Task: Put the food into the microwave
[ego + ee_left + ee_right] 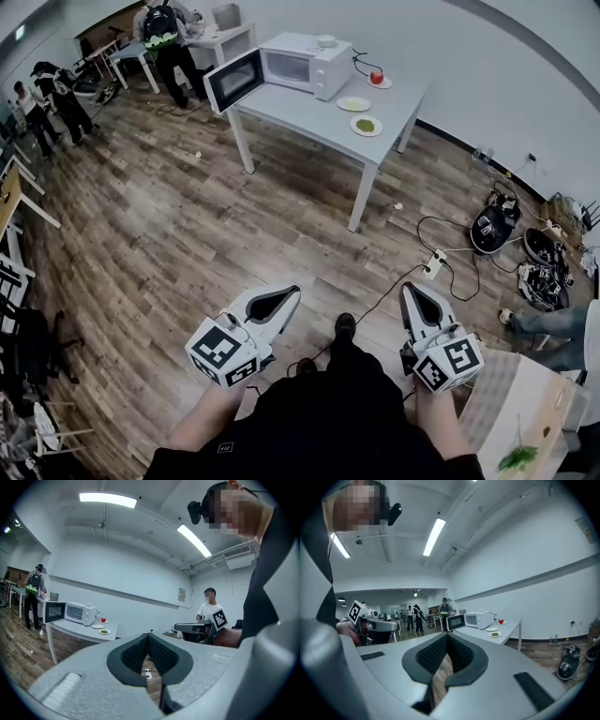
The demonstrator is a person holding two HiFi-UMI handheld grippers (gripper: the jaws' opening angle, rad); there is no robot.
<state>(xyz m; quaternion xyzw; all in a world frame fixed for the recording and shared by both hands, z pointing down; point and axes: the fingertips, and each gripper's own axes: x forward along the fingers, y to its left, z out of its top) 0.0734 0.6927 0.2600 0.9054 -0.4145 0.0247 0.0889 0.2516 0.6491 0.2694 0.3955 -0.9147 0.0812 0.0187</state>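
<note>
A white microwave (298,64) stands on the white table (319,117) far ahead, its door (233,80) swung open to the left. Beside it lie a plate with green food (366,126), a pale plate (353,103) and a red item on a small plate (377,78). My left gripper (292,292) and right gripper (410,288) are held low over the wood floor, well short of the table, both shut and empty. The left gripper view shows the microwave (80,613) and green plate (104,631); the right gripper view shows the microwave (478,619) and green plate (495,634).
A power strip (433,265) with cables lies on the floor between me and the table. Black equipment (489,230) sits to the right by the wall. People (167,37) stand at desks behind the microwave. A pale table (525,412) is at my right.
</note>
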